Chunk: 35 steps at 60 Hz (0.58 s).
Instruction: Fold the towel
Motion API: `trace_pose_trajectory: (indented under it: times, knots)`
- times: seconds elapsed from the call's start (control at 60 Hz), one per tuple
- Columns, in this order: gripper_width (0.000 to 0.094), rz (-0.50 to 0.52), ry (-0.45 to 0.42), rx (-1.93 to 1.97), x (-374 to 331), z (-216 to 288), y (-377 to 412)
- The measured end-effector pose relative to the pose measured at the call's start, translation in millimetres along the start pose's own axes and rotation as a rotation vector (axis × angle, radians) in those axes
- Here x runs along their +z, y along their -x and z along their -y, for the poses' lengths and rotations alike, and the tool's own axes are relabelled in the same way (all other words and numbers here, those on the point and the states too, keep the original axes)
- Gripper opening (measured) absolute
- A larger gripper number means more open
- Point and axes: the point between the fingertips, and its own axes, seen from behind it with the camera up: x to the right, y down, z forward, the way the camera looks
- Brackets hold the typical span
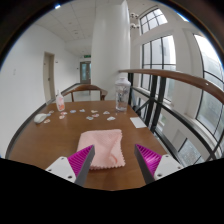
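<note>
A pink towel (102, 147) lies flat on the round wooden table (40, 145), folded into a rough rectangle. My gripper (113, 160) hangs above the table's near edge with its fingers spread wide. The left magenta pad (82, 159) sits over the towel's near left corner and the right pad (148, 157) stands to the right of the towel. The towel's near edge lies between the fingers, and nothing is held.
Several small white items (95, 115) lie scattered across the far part of the table. A clear plastic bottle (122, 95) and a smaller bottle (60, 102) stand at the back. A wooden railing (180, 80) and large windows are to the right.
</note>
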Motion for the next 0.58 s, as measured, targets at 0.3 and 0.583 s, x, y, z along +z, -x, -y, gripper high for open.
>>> trace_pose_trajectory:
  times: [0.3,0.583]
  knots:
    - [0.0842,0.086,-0.129,-0.016,-110.2,6.5,44.9]
    - [0.0837,0.055,-0.172,-0.06,-145.9,-4.6,32.5]
